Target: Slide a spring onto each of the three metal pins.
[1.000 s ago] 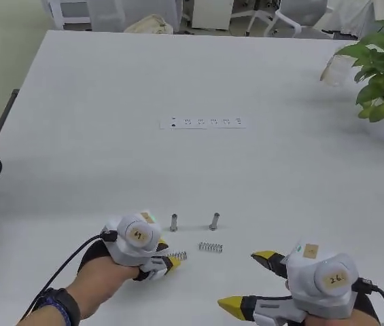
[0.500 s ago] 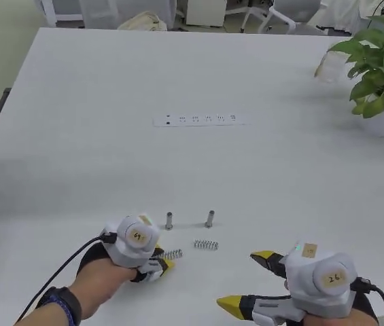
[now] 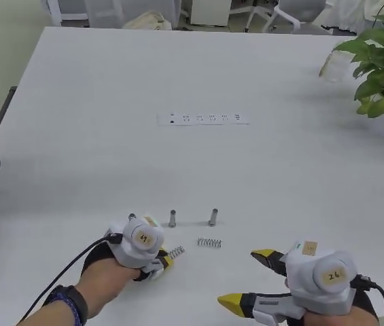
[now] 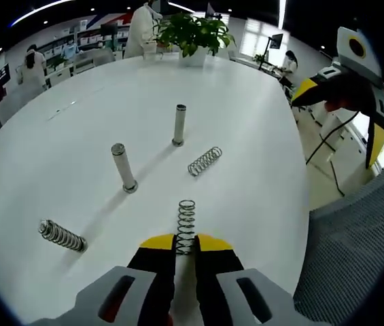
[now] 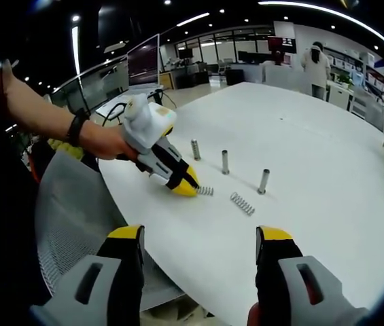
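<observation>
My left gripper [image 3: 165, 259] [image 4: 185, 242] is shut on one end of a small spring [image 3: 176, 252] [image 4: 186, 219], whose free end points toward the pins. Two bare metal pins [image 3: 172, 218] [image 3: 213, 216] stand upright just beyond it, also bare pins [image 4: 122, 166] [image 4: 179, 124]. A third pin [image 3: 132, 217] [image 4: 62, 235] at the left carries a spring. One loose spring [image 3: 209, 242] [image 4: 204, 161] [image 5: 242, 202] lies near the right pin. My right gripper [image 3: 246, 280] [image 5: 200, 236] is open and holds nothing, near the table's front edge.
A white power strip [image 3: 202, 119] lies flat at mid table. A potted plant [image 3: 382, 61] stands at the far right. A black cable [image 3: 69, 268] trails from the left hand, and a grey chair [image 4: 355, 265] stands off the table's edge.
The left gripper has turned slightly, so the held spring now tilts toward the pins. The third pin has come into sight beside it. The right gripper has stayed put.
</observation>
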Available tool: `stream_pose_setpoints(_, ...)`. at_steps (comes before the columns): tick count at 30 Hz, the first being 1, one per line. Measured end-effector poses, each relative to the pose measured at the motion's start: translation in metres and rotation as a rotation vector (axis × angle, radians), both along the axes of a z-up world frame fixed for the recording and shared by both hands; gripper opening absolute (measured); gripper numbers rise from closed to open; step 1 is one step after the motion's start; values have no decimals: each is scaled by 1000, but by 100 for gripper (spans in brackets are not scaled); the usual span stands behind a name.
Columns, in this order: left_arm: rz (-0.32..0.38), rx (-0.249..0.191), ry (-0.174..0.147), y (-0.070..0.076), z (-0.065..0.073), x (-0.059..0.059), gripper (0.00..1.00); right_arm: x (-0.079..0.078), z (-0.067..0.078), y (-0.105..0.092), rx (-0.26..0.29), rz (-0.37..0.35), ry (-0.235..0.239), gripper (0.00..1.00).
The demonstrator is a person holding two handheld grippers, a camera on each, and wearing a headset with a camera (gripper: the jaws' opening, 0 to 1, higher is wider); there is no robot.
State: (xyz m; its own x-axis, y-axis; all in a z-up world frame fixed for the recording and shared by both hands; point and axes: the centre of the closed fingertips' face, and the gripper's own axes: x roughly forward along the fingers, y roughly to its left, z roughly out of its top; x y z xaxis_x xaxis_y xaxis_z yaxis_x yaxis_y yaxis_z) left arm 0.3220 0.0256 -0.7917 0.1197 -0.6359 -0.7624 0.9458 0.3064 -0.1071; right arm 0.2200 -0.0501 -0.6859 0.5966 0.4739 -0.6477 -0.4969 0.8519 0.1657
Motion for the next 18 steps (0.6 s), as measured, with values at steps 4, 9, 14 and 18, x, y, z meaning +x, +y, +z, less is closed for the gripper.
stream_pose_setpoints(4, 9, 5, 5, 9, 1, -2, 3, -1, 0, 1, 5, 0, -1, 65)
stream_pose_setpoints(9, 26, 5, 7, 19, 1, -3, 3, -2, -1, 3, 7, 2, 1, 64)
stream_pose_setpoints(14, 35, -1, 2, 30, 3, -12, 3, -1, -1, 4, 11, 4, 0, 64)
stream_pose_setpoints(18, 42, 6, 0, 43, 2, -18, 3, -2, -2, 6, 11, 10, 1, 64)
